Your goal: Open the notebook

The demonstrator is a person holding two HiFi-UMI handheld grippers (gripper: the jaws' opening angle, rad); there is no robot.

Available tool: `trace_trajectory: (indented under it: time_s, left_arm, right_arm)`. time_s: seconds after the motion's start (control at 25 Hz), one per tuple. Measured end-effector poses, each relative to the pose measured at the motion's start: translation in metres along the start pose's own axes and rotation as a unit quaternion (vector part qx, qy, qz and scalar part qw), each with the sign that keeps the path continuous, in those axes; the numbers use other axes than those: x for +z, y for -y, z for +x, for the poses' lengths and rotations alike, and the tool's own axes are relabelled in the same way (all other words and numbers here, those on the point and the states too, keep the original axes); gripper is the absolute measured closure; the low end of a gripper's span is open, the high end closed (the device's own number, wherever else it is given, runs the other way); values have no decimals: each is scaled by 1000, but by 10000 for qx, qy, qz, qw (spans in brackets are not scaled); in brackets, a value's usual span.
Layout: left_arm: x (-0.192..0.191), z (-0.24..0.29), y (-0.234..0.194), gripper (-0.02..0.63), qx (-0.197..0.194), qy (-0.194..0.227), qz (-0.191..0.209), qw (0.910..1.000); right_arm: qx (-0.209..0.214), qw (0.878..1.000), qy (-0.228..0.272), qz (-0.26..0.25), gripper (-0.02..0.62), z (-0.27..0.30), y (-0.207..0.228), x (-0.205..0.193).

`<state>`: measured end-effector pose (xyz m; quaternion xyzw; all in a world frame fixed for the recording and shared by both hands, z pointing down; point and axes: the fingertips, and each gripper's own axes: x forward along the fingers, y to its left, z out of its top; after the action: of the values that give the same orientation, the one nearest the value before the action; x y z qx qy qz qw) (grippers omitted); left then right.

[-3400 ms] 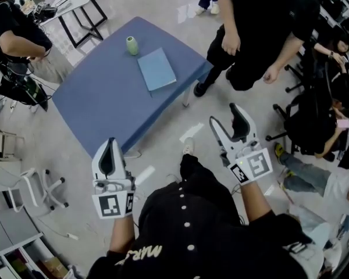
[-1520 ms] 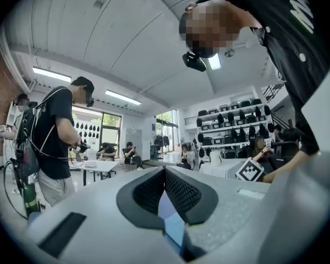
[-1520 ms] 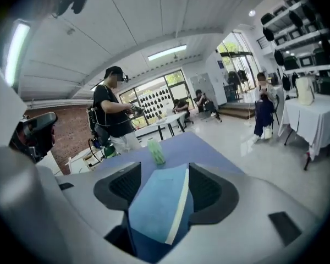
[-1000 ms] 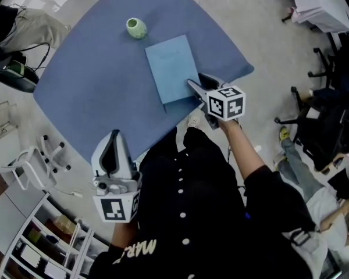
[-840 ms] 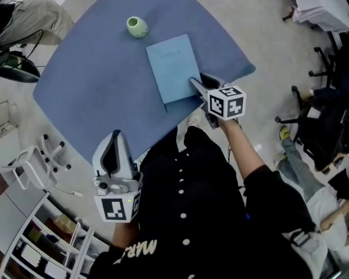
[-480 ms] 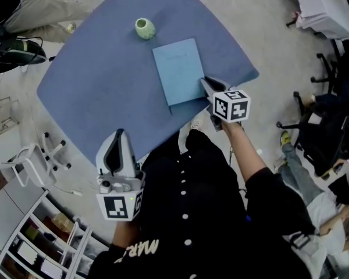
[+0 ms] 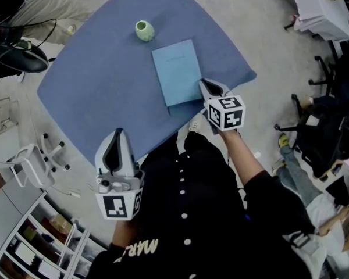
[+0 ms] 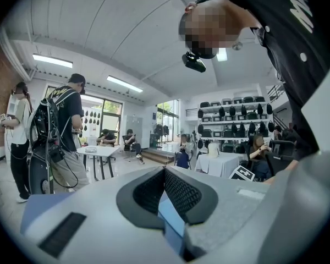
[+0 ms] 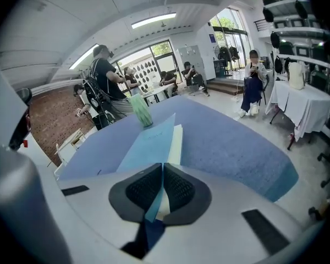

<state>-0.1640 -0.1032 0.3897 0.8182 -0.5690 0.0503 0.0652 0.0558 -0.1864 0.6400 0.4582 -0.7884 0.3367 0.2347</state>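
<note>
The light blue notebook (image 7: 175, 68) lies on the blue table (image 7: 99, 80), near its front edge. My right gripper (image 7: 203, 85) is at the notebook's near right corner. In the right gripper view its jaws have just been closing and now pinch the thin blue cover (image 9: 148, 142), which is raised a little off the cream pages (image 9: 176, 142). My left gripper (image 7: 117, 133) hangs back by my body, off the table's front edge, with its pads (image 8: 176, 188) together and nothing between them.
A small green vase (image 7: 143, 30) stands on the table beyond the notebook. A person with a backpack (image 9: 107, 87) stands past the table's far side. White shelving (image 7: 29, 246) is at the lower left, office chairs (image 7: 314, 121) at the right.
The right gripper's jaws have come together on the notebook's cover at its near right corner, and the gripper has rolled and risen slightly. The left gripper has stayed put.
</note>
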Motion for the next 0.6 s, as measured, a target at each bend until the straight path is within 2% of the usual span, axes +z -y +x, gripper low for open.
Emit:
trace_trajectory:
  time_s: [0.28, 0.6]
  left_arm:
    - [5, -3, -1, 603, 53, 99, -49, 9999]
    - [10, -11, -4, 603, 181, 151, -40, 9997]
  right_arm:
    - [-55, 9967, 362, -721, 580, -27, -46, 34]
    - [252, 9862, 585, -1531, 577, -39, -122, 60]
